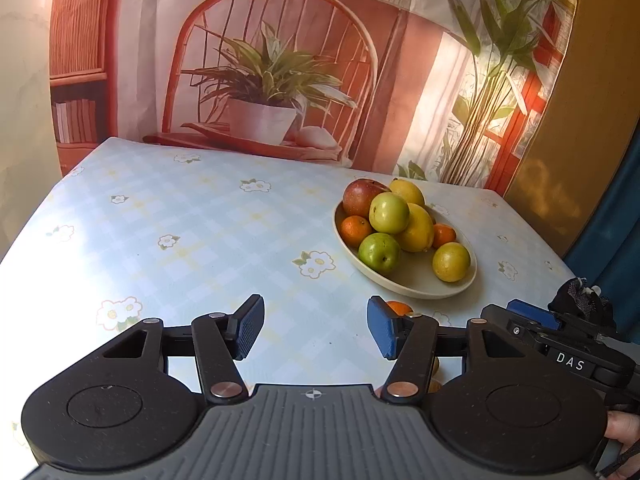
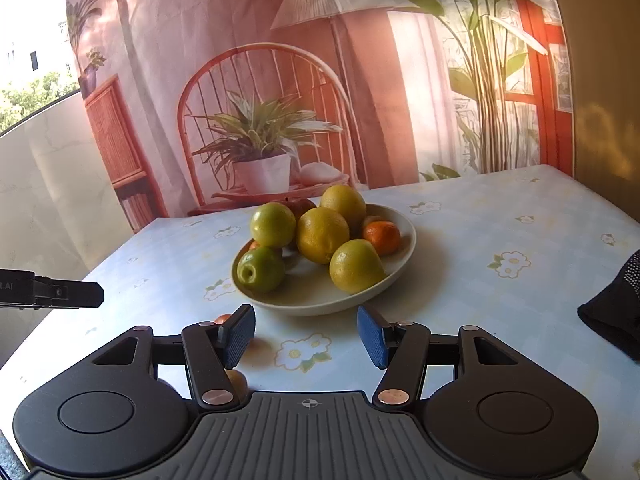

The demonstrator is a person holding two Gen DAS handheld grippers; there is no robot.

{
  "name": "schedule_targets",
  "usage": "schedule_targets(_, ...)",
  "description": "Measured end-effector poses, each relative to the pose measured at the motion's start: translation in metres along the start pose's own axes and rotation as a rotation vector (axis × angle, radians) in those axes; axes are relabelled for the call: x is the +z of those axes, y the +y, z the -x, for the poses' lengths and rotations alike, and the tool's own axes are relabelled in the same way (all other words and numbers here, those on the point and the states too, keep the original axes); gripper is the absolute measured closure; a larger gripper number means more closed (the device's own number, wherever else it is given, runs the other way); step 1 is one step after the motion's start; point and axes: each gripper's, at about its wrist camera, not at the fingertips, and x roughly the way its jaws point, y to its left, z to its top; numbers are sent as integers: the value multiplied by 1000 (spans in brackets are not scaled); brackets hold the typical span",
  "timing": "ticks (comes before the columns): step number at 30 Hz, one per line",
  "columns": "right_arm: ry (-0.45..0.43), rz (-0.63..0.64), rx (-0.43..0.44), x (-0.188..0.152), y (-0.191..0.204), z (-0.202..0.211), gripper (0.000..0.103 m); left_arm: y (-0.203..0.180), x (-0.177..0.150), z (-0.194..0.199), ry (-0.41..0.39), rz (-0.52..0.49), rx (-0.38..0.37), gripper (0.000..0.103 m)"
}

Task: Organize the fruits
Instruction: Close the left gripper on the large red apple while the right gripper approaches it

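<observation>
The bowl [image 2: 404, 256] stands on the bench [image 2: 500, 320] toward its far side and already holds most of the fruit: two green apples [image 2: 261, 269], three yellow lemons [image 2: 322, 235], a red apple [image 1: 362, 197] at the back and small oranges [image 2: 382, 237] tucked along the rim. At least one loose orange [image 1: 398, 307] lies on the bench short of the bowl, partly hidden behind the fingers [image 1: 382, 332] of the left gripper [image 1: 316, 330]; the right wrist view shows orange-coloured fruit low at its left, also mostly hidden. The left gripper stands part open with nothing between its fingers. The right gripper [image 2: 306, 334] is likewise part open and empty, aimed at the near rim of the bowl. The step in hand appears to be collecting the loose fruit. Centre the chosen gripper over one orange so that both fingers straddle its widest part, lower until the fingers nearly touch the cloth, then close gently; round fruit is likely to roll if struck on one side. Carry it to the bare patch at the front of the bowl, between the near apple and lemon, and release low to avoid disturbing the stacked pile. Keep the idle gripper well apart.
</observation>
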Motion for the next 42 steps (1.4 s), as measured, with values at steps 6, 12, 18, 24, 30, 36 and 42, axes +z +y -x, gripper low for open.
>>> schedule_targets(6, 58, 5, 46, -21, 15, 17, 50, -2, -17, 10, 13, 0, -17, 43)
schedule_targets(12, 125, 68, 77, -38, 33, 23, 49, -7, -27, 14, 30, -10, -37, 41)
schedule_targets(18, 153, 134, 104, -47, 48, 27, 44, -5, -34, 18, 41, -1, -38, 39)
schedule_targets(24, 186, 174, 139, -52, 57, 25, 44, -3, -38, 17, 57, 11, -39, 39)
schedule_targets(30, 210, 186, 159, -55, 60, 19, 44, -1, -37, 15, 59, 35, -61, 39)
schedule_targets(36, 215, 212, 178, -57, 65, 14, 44, 0, -39, 10, 72, 54, -98, 40)
schedule_targets(42, 212, 248, 195, -57, 70, 7, 44, -2, -40, 2, 94, 71, -181, 40)
